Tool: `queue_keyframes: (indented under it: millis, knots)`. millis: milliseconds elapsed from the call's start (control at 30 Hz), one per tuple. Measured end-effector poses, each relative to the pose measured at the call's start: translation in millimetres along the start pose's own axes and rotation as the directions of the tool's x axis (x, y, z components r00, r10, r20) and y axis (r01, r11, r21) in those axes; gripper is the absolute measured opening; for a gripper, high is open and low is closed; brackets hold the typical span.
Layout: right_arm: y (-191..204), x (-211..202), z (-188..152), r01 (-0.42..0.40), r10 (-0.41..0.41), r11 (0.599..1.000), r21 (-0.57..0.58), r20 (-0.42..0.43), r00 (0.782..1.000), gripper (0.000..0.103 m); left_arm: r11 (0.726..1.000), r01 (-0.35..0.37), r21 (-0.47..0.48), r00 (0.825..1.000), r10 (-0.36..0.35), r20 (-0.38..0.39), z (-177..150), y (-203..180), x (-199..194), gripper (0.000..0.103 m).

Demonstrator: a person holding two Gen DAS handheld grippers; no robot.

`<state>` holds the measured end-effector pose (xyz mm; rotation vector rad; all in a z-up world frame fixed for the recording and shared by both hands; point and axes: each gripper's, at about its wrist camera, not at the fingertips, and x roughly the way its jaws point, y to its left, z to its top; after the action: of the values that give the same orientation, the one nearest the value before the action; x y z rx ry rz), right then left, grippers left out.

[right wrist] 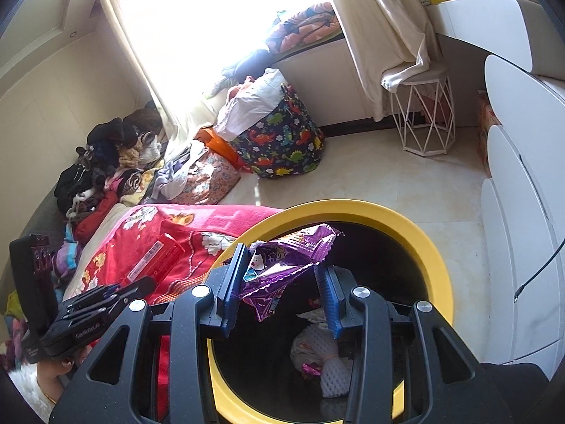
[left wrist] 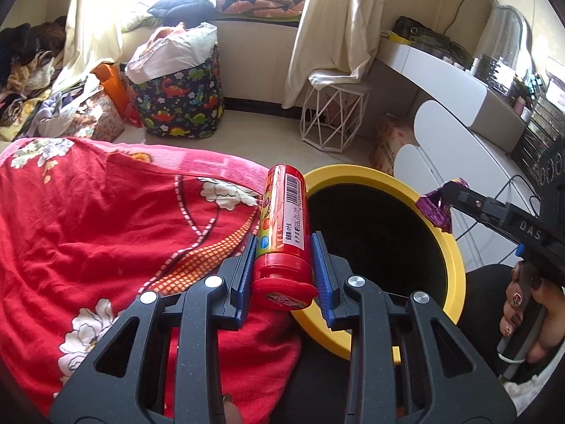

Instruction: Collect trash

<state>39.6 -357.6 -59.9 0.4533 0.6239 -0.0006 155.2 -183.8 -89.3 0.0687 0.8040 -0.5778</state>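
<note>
My left gripper [left wrist: 282, 258] is shut on a red candy tube [left wrist: 282, 233] with a barcode label, held over the red blanket right beside the yellow-rimmed trash bin [left wrist: 448, 247]. My right gripper [right wrist: 280, 279] is shut on a crumpled purple snack wrapper [right wrist: 282, 265] and holds it over the bin's opening [right wrist: 434, 258]. Trash, including white foam netting [right wrist: 317, 353], lies at the bin's bottom. In the left wrist view the right gripper [left wrist: 445, 198] with the purple wrapper [left wrist: 434, 208] sits at the bin's right rim. The tube [right wrist: 159, 258] also shows in the right wrist view.
A red floral blanket [left wrist: 106, 229] covers the bed left of the bin. A dinosaur-print laundry bag [left wrist: 180, 102], a white wire stool [left wrist: 332, 116] and a white dresser [left wrist: 445, 106] stand around the floor. Clothes are piled at the far left [right wrist: 106, 162].
</note>
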Motion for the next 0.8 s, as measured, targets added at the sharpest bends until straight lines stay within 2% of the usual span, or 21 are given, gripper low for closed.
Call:
queue_keyframes:
  millis: [400,567,600,667,733,800]
  knots:
    - [-15,8,-2,0.033,-0.032,0.999,0.022,-0.023,0.999,0.041,0.995,0.074,0.063,0.996,-0.07,-0.061,-11,-38,20,0.024]
    - [-24,10,-4,0.044,-0.042,0.998,0.054,-0.033,0.999,0.054,0.993,0.092,0.069,0.992,-0.086,-0.089,-17,-48,30,0.025]
    - [-25,9,-4,0.044,-0.042,0.997,0.061,-0.031,0.999,0.055,0.993,0.091,0.068,0.992,-0.085,-0.09,-18,-49,31,0.026]
    - [-25,7,-4,0.043,-0.042,0.997,0.065,-0.025,0.999,0.061,0.994,0.088,0.065,0.993,-0.082,-0.09,-20,-49,31,0.038]
    - [-24,4,-4,0.042,-0.041,0.997,0.058,-0.019,0.999,0.062,0.995,0.085,0.061,0.993,-0.079,-0.089,-22,-49,29,0.04]
    - [-22,0,-5,0.036,-0.035,0.998,0.055,-0.014,0.999,0.064,0.996,0.07,0.056,0.995,-0.066,-0.079,-25,-47,23,0.048]
